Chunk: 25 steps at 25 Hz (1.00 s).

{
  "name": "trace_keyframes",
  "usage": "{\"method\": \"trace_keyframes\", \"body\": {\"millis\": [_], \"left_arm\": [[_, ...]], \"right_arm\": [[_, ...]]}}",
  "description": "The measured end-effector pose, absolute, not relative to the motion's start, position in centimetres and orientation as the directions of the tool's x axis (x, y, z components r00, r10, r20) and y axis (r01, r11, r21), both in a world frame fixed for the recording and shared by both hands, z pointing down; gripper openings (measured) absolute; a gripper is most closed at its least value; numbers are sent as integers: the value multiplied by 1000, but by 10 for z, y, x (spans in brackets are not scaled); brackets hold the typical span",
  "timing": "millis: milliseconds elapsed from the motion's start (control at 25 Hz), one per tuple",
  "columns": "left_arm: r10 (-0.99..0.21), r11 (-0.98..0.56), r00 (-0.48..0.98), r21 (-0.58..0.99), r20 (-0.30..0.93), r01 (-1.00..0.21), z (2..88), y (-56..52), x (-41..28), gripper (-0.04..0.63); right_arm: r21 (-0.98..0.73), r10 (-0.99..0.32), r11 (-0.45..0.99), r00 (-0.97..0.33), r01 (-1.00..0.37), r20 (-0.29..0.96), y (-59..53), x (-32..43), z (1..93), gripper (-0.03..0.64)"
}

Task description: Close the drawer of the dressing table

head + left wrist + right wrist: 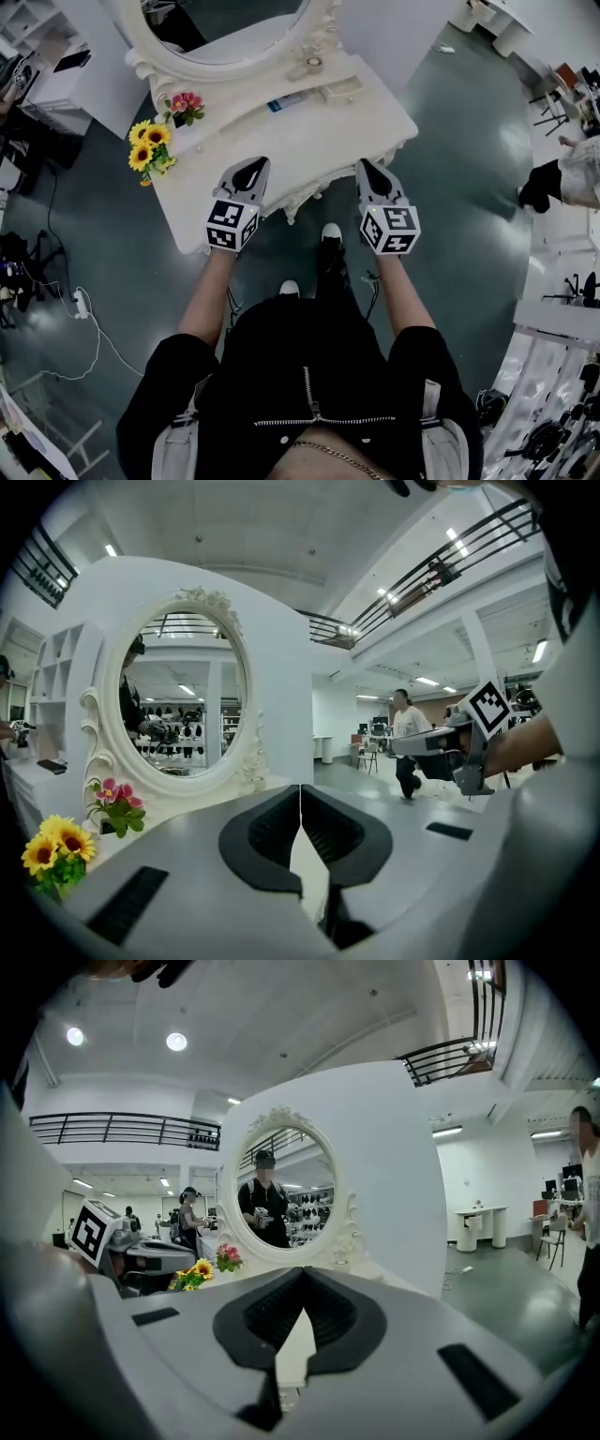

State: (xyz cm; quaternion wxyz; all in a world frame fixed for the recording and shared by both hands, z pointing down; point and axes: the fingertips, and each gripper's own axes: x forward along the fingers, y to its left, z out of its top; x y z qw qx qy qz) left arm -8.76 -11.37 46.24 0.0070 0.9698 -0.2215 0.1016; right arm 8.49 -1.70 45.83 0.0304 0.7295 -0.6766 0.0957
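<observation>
Dressing table (pixel 367 120), L claw (pixel 253 165) closed, R claw (pixel 367 169) closed

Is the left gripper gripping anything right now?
No, the left gripper view shows the left gripper with its jaws shut tip to tip and nothing between them.

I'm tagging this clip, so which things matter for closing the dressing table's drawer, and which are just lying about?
Job in hand: dressing table; left gripper and right gripper, both with jaws shut, by its front edge.
Lying about: sunflowers; pink flowers; blue-and-white tube; power strip on the floor; bystander at the right.
</observation>
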Motion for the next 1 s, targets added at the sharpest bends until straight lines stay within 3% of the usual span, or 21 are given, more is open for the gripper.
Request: {"method": "trace_keyframes", "body": {"millis": [280,680,1000], "left_arm": [[-525,-847,826,-34,206,-530,461,-177,-61,21],[-726,-679,660,-46,192,-733,442,-259,-25,21],[-803,-579,564,-26,194,-815,447,-280,-18,21]], "right_arm": [[-85,-985,19,-33,-996,172,-101,126,457,6],[-59,-948,273,-279,-960,151,-233,179,436,6],[-11,-904,403,-400,-915,148,-282,192,430,6]]}}
